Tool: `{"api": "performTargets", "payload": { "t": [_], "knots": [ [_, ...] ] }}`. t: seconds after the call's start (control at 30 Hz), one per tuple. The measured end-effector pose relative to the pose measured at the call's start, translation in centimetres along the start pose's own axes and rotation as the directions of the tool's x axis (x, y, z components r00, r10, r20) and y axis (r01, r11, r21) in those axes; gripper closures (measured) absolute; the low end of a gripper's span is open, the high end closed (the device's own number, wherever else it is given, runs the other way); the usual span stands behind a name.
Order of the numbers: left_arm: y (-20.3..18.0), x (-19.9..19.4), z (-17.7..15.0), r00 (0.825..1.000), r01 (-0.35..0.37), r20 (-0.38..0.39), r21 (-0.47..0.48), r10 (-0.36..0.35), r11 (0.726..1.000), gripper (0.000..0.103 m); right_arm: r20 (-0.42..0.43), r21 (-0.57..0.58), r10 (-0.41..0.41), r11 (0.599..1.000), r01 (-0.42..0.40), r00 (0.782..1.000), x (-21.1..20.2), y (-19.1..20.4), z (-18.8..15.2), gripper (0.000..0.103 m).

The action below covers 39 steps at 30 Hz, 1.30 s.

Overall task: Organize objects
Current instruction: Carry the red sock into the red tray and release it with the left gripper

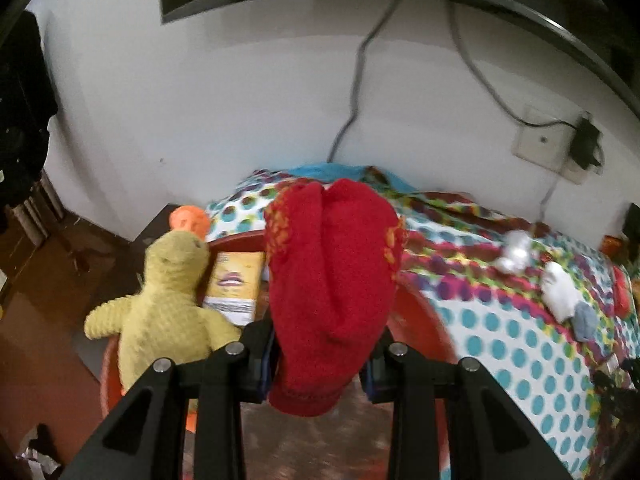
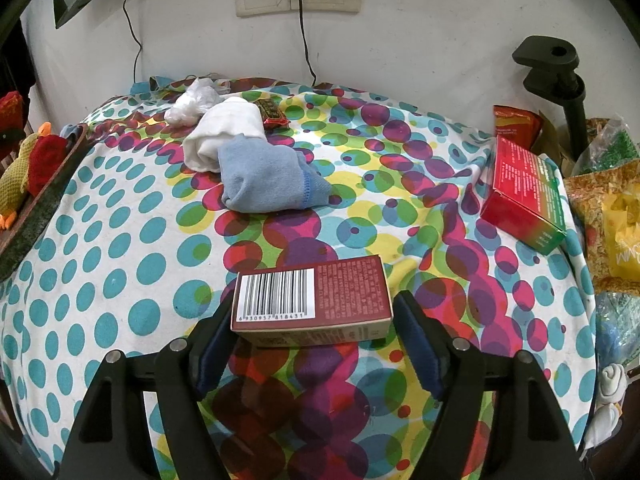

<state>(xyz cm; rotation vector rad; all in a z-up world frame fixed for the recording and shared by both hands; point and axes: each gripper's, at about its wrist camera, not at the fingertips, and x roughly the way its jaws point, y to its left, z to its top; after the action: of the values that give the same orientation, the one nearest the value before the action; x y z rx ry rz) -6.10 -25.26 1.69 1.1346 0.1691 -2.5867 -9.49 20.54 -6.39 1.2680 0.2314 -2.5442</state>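
My left gripper (image 1: 320, 364) clamps the red sock (image 1: 332, 280) over the tub (image 1: 420, 320), ready to drop; my right gripper (image 2: 316, 344) straddles the box (image 2: 312, 300), unclenched.

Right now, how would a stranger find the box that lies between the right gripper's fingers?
Look at the dotted bedsheet. Near its front edge lies a dark red box, between the right gripper's open fingers. Unlike the red-green box, it shows a white barcode.

light: even, indoor; left wrist view: motion-blurred; right wrist view: sharp; edges: fisheye-bent, dark corners
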Motion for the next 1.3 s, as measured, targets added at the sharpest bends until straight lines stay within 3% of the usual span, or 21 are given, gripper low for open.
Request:
{"api": "performTargets", "payload": {
  "t": [0.13,0.4,1.3],
  "knots": [
    [2.8,1.8,1.1,0.999,-0.027,-0.028,-0.031,0.026,0.999,0.071,0.0,0.0,0.0,1.0,0.0,1.0,0.0,0.0,0.0,0.029],
    [4.8,5.2,2.0,0.997,-0.025,-0.078,-0.048,0.021,0.999,0.071,0.0,0.0,-0.001,1.0,0.001,1.0,0.1,0.0,0.0,0.028],
    [4.2,11.2,1.5,0.986,-0.078,-0.147,-0.014,0.075,0.997,0.069,-0.002,0.002,-0.001,1.0,0.001,1.0,0.3,-0.1,0.1,0.022]
  ]
}}
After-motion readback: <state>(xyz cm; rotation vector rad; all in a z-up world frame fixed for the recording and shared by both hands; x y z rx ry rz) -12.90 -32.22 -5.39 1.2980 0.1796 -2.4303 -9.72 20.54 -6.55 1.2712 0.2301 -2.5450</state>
